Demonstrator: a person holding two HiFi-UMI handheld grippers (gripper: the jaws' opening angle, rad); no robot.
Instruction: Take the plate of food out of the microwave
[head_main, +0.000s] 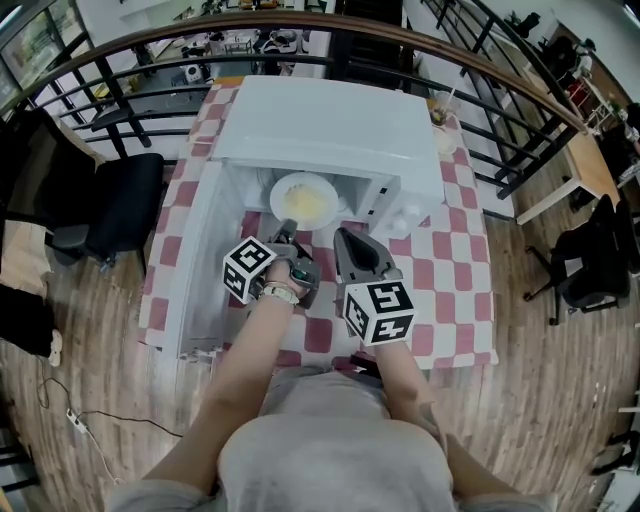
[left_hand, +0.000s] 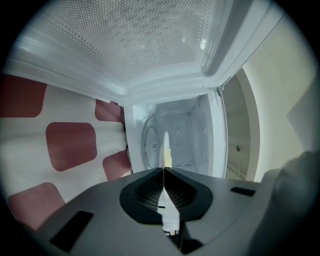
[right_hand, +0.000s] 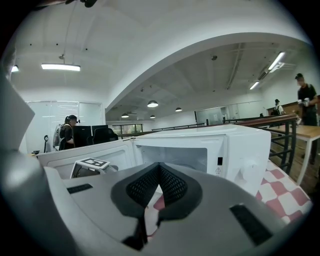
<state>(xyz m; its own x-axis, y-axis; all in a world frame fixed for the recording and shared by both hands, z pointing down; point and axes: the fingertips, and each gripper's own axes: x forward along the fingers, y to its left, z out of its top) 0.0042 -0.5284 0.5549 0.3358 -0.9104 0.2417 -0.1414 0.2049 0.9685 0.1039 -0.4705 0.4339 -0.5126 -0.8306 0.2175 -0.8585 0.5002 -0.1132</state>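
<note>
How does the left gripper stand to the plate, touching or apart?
Touching. In the left gripper view the left gripper is closed on the plate, seen edge-on between its pads.

- Ceiling strip lights (right_hand: 61, 66) are lighting the room brightly and evenly in the right gripper view.
- In the head view the microwave (head_main: 330, 130) top is reading near white and losing surface detail.
- In the left gripper view small highlights are glinting on the perforated door panel (left_hand: 150, 45), and the cavity beyond is sitting dimmer.
- The left gripper (left_hand: 164, 170) and right gripper (right_hand: 160, 167) are rendering soft up close.
- All views are bowing lines at the edges, and both gripper views are darkening to black corners.
</note>
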